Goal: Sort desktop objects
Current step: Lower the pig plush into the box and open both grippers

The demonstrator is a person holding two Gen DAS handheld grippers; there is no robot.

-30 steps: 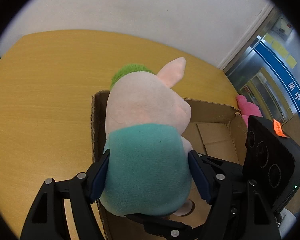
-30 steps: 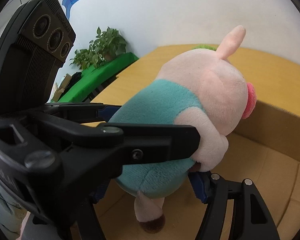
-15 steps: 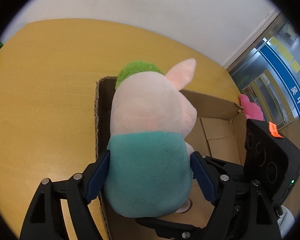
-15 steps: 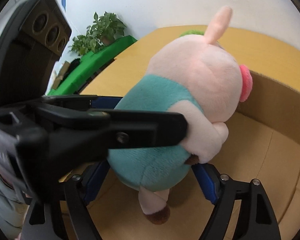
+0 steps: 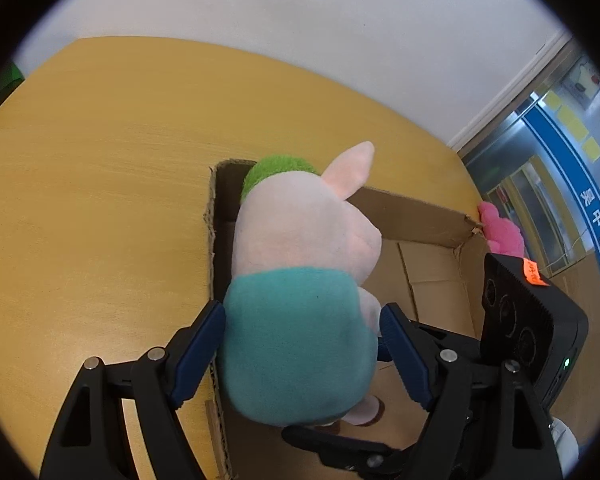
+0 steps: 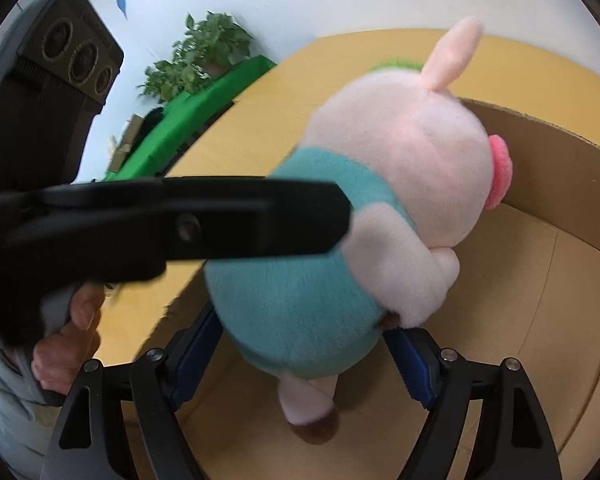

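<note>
A pink plush pig (image 5: pixel 304 268) in a teal shirt hangs over the open cardboard box (image 5: pixel 420 216). My left gripper (image 5: pixel 302 354) is shut on its teal body. My right gripper (image 6: pixel 304 344) is shut on the same body from the other side, and the pig (image 6: pixel 400 168) has its feet near the box floor (image 6: pixel 532 320). A green plush (image 5: pixel 276 168) shows behind the pig's head. The left gripper's finger (image 6: pixel 220 216) crosses the right wrist view.
The box sits on a yellow wooden table (image 5: pixel 100 200). A pink plush (image 5: pixel 502 232) lies outside the box's far right corner. A wall stands behind the table. Green plants (image 6: pixel 196 60) are off the table's left end.
Both grippers have lowered the pig deeper into the box and pulled back a little; more of the box walls and floor show now.
</note>
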